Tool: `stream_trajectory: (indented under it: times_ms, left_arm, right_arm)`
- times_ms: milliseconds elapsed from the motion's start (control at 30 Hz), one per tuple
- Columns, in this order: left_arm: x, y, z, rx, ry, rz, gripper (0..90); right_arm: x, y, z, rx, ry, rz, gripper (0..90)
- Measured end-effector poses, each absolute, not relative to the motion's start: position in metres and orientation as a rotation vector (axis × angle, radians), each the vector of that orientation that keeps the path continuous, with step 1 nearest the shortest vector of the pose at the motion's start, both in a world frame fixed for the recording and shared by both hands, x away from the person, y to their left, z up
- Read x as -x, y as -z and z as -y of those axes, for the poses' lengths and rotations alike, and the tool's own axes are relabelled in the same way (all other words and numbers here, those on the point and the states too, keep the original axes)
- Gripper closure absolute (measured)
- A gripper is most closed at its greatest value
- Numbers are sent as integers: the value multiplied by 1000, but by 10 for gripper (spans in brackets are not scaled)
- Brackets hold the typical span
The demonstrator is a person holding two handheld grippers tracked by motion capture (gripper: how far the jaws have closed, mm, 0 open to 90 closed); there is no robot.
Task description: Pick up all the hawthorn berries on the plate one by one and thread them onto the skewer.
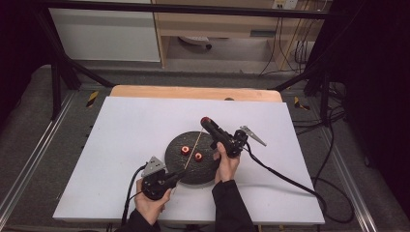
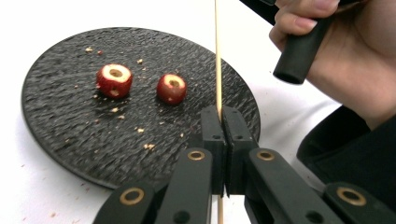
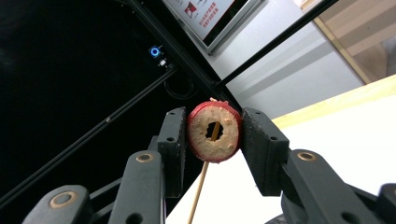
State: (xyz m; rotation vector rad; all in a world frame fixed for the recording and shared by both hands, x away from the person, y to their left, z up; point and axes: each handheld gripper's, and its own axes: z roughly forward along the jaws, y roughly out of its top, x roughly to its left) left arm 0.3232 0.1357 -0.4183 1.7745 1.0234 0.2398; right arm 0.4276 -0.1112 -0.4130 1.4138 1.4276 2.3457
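Observation:
A black round plate [image 1: 181, 169] [image 2: 65, 121] lies mid-table with two red cored fruit pieces [image 1: 184, 150] [image 1: 198, 156] [image 2: 114, 80] [image 2: 171, 88] on it. My left gripper [image 1: 180, 175] [image 2: 223, 114], at the plate's near edge, is shut on a thin wooden skewer [image 1: 193, 148] [image 2: 218, 65] that slants up and away over the plate. Past the plate's far edge, my right gripper [image 1: 205, 121] [image 3: 214, 133] is shut on a third red cored fruit piece [image 1: 205, 119] [image 3: 205, 135]. The skewer [image 3: 198, 189] comes up from below, and its tip shows inside the piece's hole.
The white table top [image 1: 125, 140] has a wooden strip [image 1: 193, 92] along its far edge. Black frame bars [image 1: 63, 67] and cables [image 1: 290, 179] run around the table. Crumbs dot the plate. A person's right hand [image 2: 345, 60] grips the other gripper's handle close by.

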Motion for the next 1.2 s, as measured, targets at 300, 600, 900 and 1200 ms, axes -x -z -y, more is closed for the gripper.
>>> stream_trajectory:
  times_ms: [300, 600, 900, 1200]
  left_arm:
    - [-338, 411, -129, -1776, -265, -1021, 888]
    - [-352, 402, -123, -1794, -295, -997, 889]
    - [-365, 397, -117, -1800, -315, -975, 889]
    - [-371, 398, -115, -1820, -333, -950, 889]
  right_arm:
    - [-421, 414, 109, -1411, -2333, -1489, 620]
    - [-414, 416, 107, -1389, -2297, -1561, 619]
    - [-407, 420, 105, -1376, -2260, -1656, 618]
    - [-400, 426, 102, -1381, -2208, -1749, 617]
